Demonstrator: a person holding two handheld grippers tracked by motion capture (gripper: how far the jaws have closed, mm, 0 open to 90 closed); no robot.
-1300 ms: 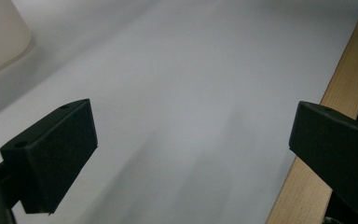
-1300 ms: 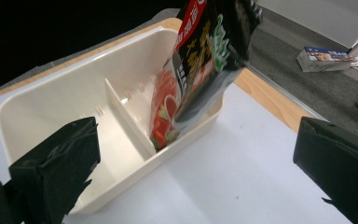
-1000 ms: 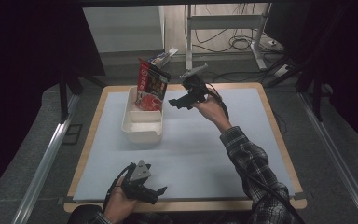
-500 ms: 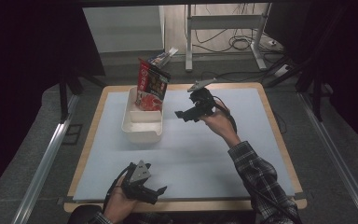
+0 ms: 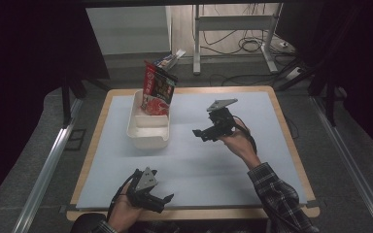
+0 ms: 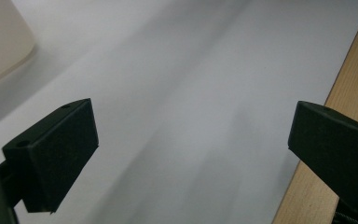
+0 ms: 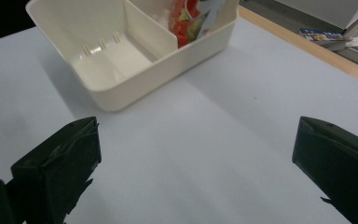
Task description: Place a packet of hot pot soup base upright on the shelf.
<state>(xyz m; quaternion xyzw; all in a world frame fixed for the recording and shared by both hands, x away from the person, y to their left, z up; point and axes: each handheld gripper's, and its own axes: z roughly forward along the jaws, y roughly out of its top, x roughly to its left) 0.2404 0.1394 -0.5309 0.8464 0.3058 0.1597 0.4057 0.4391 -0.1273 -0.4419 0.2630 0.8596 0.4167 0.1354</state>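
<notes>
I had the left gripper [image 5: 167, 198] low at the near edge of the table [image 5: 281, 104], jaws spread wide with nothing between them, over bare white mat. Farther in and left of centre stood the white divided bin [image 5: 148, 127], and the red snack packet [image 5: 157, 94] sat upright in its far compartment, leaning a little; the near compartment held nothing. To the right of the bin, apart from it, I held the right gripper [image 5: 200, 134] above the mat, jaws wide open and empty, pointing toward the bin.
</notes>
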